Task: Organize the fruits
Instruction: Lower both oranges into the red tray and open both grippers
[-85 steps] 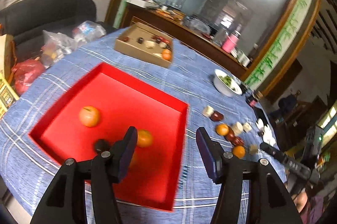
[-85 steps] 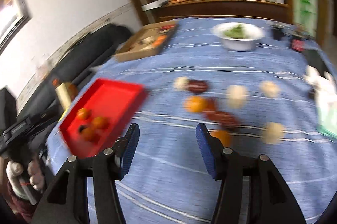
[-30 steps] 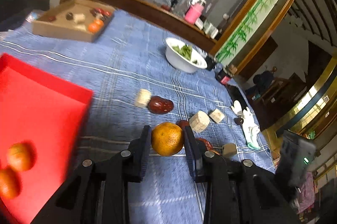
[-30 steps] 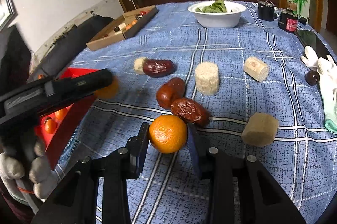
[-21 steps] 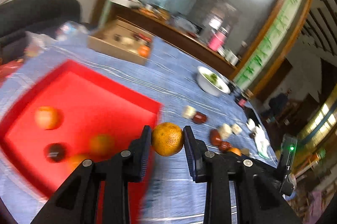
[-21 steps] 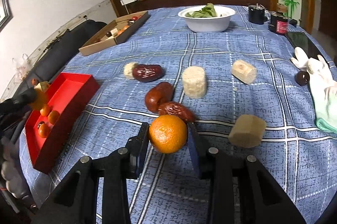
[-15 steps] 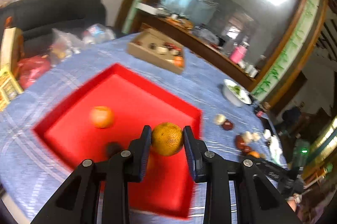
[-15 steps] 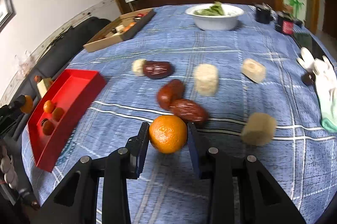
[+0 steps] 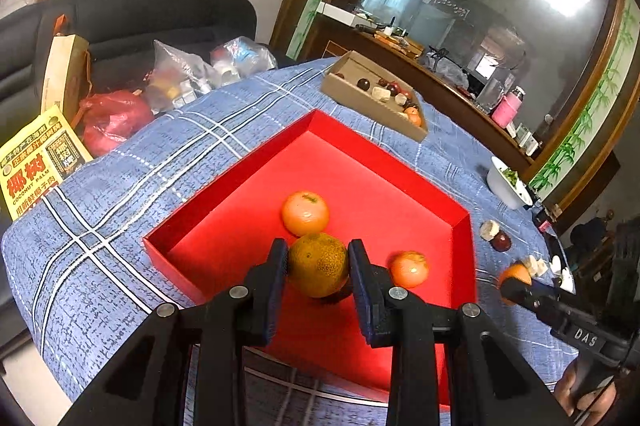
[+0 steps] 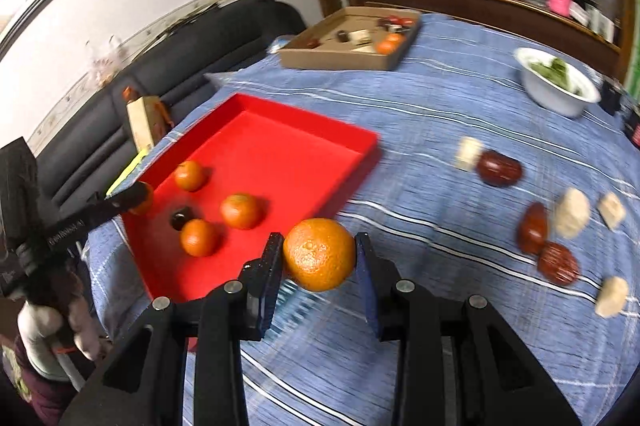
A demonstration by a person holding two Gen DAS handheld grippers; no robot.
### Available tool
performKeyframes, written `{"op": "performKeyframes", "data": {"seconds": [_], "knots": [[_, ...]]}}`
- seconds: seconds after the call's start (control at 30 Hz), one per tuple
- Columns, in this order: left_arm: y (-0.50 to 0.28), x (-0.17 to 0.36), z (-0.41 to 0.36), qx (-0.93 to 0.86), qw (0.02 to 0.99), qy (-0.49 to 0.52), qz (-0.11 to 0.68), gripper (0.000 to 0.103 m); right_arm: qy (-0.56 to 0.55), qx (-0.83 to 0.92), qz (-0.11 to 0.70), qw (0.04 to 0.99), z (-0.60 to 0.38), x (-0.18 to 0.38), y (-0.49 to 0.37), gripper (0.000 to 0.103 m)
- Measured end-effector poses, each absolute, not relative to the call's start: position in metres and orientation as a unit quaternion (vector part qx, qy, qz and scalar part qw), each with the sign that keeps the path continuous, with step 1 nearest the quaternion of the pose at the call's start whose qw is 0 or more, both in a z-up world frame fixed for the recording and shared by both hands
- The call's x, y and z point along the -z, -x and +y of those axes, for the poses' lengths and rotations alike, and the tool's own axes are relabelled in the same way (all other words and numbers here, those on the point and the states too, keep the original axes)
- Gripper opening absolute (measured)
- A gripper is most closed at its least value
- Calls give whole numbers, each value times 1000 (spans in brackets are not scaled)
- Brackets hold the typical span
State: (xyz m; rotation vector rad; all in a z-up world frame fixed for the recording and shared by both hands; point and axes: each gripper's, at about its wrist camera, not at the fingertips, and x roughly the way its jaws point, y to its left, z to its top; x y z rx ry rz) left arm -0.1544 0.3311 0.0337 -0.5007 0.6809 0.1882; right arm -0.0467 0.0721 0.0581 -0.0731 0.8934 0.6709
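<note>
Oranges: we are clamping one in the left gripper point(image 9: 318, 268) and one in the right gripper point(image 10: 318, 258), lowering gently into the red tray point(image 9: 224, 189) ahead before releasing.

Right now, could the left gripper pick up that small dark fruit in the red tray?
Probably not yet: the left gripper is shut on an orange, so its jaws are full. The dark fruit lies uncovered in the red tray.
</note>
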Motion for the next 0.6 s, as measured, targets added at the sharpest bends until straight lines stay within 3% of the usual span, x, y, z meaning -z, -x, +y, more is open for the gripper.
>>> {"op": "performKeyframes", "data": {"seconds": [0.33, 0.6], "knots": [[146, -27, 329, -112, 911, 195, 345, 32, 60, -347, 459, 816, 161, -47, 18, 35], [148, -25, 347, -106, 903, 225, 352, 33, 60, -344, 499, 793, 204, -22, -9, 35]]}}
